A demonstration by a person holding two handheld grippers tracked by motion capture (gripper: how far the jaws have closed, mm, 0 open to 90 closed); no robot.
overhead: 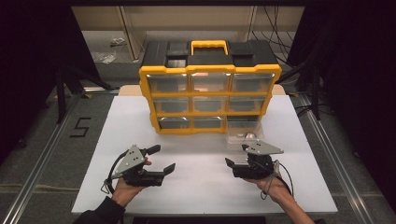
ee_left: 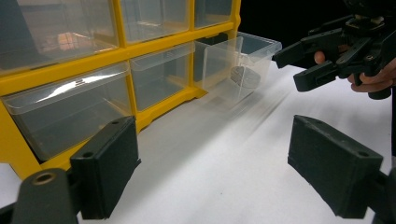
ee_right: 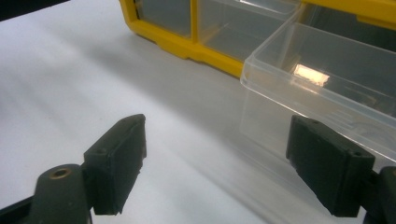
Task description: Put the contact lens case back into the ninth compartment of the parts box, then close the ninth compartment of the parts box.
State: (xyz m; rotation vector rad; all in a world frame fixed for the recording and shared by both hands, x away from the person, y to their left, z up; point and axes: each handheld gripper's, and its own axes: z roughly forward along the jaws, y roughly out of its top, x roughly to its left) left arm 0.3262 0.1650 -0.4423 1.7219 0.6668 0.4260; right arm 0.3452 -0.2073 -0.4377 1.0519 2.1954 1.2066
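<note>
The organiser cabinet (overhead: 210, 95) was seen to be framed in yellow, with a black top and a yellow handle (overhead: 209, 45) at the far side. Its drawers were noted as clear, colourless plastic. The pulled-out drawer (overhead: 243, 130) at the lower right was likewise clear, and a small dark grey object (ee_left: 243, 76) was seen inside it. The table (overhead: 201, 177) was recorded as plain white, without pattern. The left gripper (overhead: 161, 160) and the right gripper (overhead: 236, 155) were both found black, each topped by a grey plate. A black numeral 5 (overhead: 80, 127) was noted on the grey floor at the left.
</note>
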